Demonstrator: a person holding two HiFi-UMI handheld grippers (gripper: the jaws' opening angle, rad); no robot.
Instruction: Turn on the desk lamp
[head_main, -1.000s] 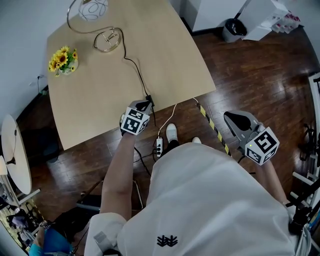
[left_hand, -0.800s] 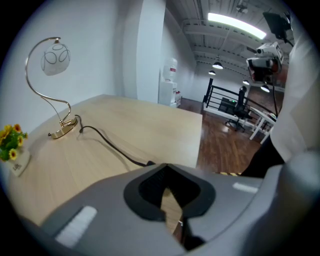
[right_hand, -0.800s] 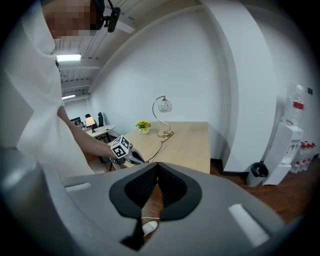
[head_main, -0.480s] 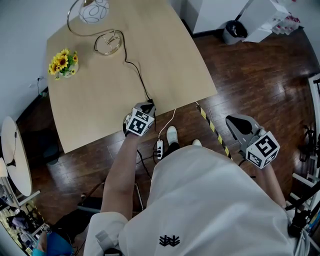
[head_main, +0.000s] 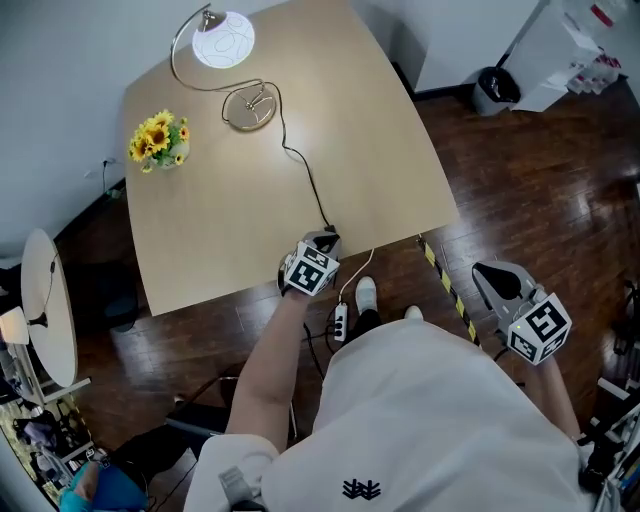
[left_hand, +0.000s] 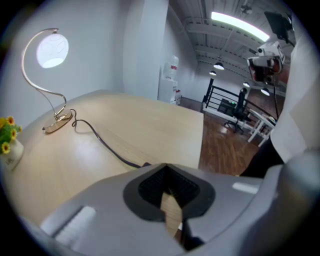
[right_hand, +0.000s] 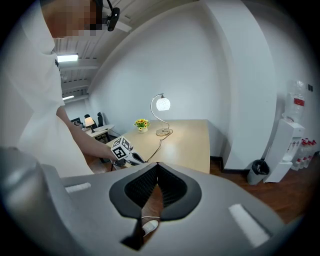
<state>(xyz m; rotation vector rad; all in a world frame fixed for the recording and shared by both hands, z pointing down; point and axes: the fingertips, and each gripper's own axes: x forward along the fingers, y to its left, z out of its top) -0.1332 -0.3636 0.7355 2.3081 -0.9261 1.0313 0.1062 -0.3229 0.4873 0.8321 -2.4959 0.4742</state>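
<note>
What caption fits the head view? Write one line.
Lamp lit at the table's far corner; left gripper at the near edge beside its cord, right gripper held off the table.

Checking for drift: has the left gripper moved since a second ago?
No. The left gripper stays at the near edge of the table, right where the cord ends. The whole view shifted with the camera.

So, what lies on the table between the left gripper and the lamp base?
Only the lamp's black cord, running over bare tabletop from the lamp base to the left gripper. The head view shows it best.
</note>
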